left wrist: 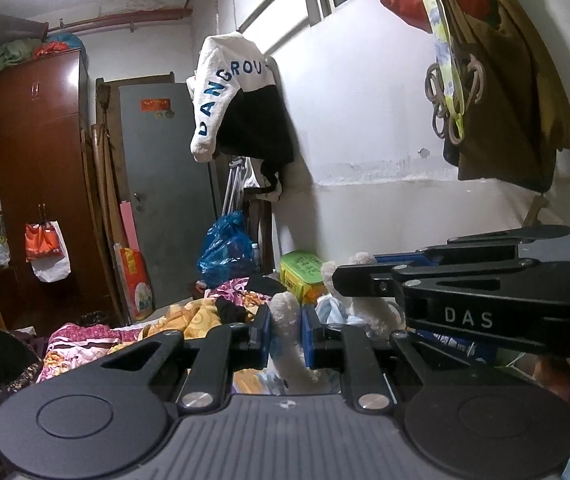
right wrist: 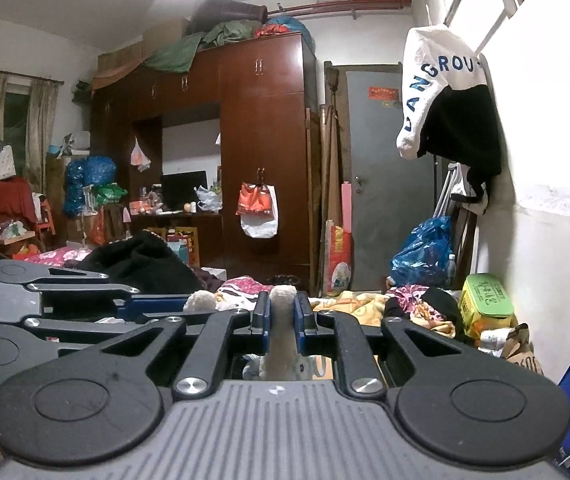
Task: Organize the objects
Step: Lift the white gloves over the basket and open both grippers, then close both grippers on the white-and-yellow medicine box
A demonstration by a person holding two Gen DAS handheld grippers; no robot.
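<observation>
A white plush toy (left wrist: pixel 287 320) is pinched by one limb between the blue pads of my left gripper (left wrist: pixel 286 336). My right gripper (right wrist: pixel 283 320) is shut on another limb of the same plush toy (right wrist: pixel 283 332). Each gripper shows in the other's view: the right one (left wrist: pixel 485 300) at the right of the left wrist view, the left one (right wrist: pixel 85 304) at the left of the right wrist view. More of the toy's white body (left wrist: pixel 365 292) shows behind the fingers. Its lower part is hidden under the gripper bodies.
A bed with a floral quilt (left wrist: pixel 133 336) and piled clothes lies below. A green-lidded box (right wrist: pixel 485 300) sits by the white wall. A blue plastic bag (right wrist: pixel 425 252), a brown wardrobe (right wrist: pixel 265 140), a grey door (right wrist: pixel 389 180) and a hanging white-and-black jacket (left wrist: pixel 237 96) stand beyond.
</observation>
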